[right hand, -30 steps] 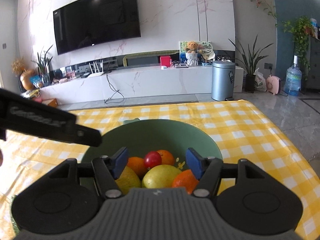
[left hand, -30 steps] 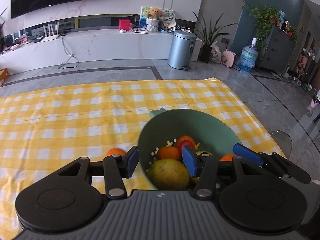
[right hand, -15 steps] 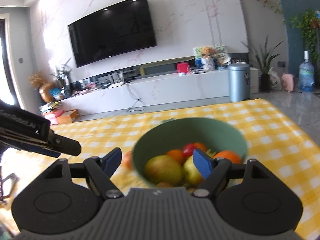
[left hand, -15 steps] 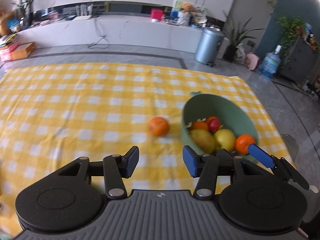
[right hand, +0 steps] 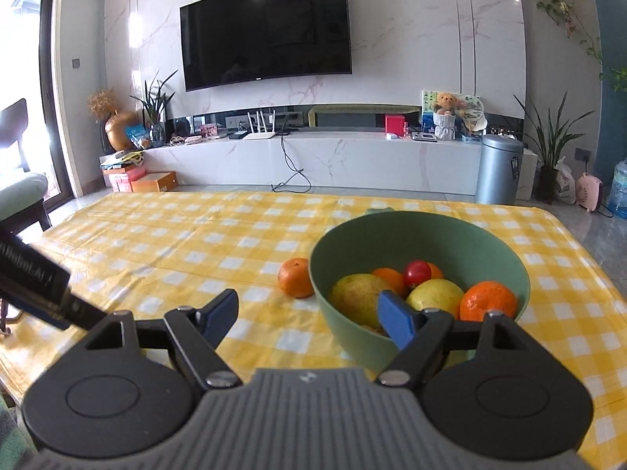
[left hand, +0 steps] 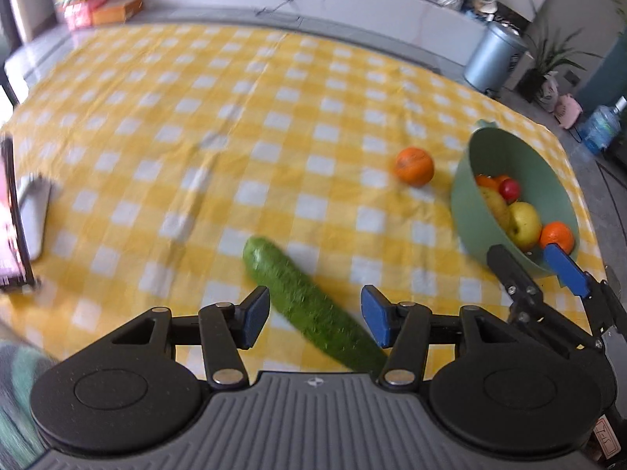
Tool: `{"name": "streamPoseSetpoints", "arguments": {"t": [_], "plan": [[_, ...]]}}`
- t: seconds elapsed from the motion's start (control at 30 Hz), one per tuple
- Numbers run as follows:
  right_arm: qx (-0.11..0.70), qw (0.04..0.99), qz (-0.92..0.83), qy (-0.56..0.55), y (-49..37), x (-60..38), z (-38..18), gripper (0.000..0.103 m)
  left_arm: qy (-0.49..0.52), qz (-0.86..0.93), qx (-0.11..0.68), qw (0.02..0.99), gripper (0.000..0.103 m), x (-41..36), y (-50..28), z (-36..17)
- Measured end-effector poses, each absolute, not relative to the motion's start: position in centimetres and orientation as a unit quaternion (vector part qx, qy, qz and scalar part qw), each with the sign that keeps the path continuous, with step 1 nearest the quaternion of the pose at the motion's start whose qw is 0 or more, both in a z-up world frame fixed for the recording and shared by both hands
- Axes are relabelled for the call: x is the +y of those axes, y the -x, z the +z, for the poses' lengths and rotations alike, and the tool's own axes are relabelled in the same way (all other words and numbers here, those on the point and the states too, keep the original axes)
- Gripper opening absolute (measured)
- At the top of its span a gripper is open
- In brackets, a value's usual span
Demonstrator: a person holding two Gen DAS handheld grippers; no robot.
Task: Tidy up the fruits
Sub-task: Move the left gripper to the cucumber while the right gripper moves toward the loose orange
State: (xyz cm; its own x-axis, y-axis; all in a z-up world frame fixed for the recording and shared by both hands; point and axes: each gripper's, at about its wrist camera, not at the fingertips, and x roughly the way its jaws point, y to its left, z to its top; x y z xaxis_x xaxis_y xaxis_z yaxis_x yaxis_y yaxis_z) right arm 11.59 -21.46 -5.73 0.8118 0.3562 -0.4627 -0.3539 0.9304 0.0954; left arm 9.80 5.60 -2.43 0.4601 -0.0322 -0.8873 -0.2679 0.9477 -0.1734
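Desk (left hand: 203, 90) under a yellow-and-white checked cloth. Green bowl (left hand: 470, 180) sits near the right edge, holding a mix of fruit: a yellow-green pear-like fruit (right hand: 362, 293), a yellow apple (left hand: 523, 221), oranges, and one small red fruit (right hand: 417, 272).

One loose orange (left hand: 413, 166) lies on the cloth just beside the bowl's left wall; touching or not, cannot tell. A cucumber (left hand: 309, 303) lies diagonally on the cloth, well apart from the bowl, near end toward the camera.

Left gripper (left hand: 315, 315) points steeply down over the cucumber. Its jaws have just been opening and stand moderately wide; the cucumber shows between the blue pads, neither pad pressing on it.

Right gripper (right hand: 309, 315) sits low at the bowl's near side, jaws wide apart after just opening, nothing held. Its right pad shows in front of the bowl's near rim, its left pad over bare cloth. In the left wrist view its fingers appear at the bowl's near edge.

A phone-like device (left hand: 15, 219) stands propped at the desk's left edge.
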Motion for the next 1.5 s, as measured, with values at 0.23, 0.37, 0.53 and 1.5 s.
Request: {"name": "streamPoseSetpoints", "arguments": {"t": [0.23,0.37,0.53,1.5], "plan": [[0.247,0.950,0.188,0.022,-11.2,-20.7,-5.8,0.076,0.206,0.123,0.519,0.820,0.064,7.5,-9.3,-4.0],[0.245,0.950,0.191,0.040,-11.0,-20.1,-5.9,0.076,0.262,0.142,0.517,0.803,0.064,9.0,-9.2,-5.1],[0.253,0.947,0.192,0.050,-11.2,-19.6,-6.1,0.076,0.324,0.150,0.516,0.779,0.064,9.9,-9.2,-6.7],[0.295,0.929,0.196,0.110,-12.2,-17.3,-7.6,0.076,0.303,0.154,0.528,0.778,0.054,7.2,-11.5,-9.7]]}}
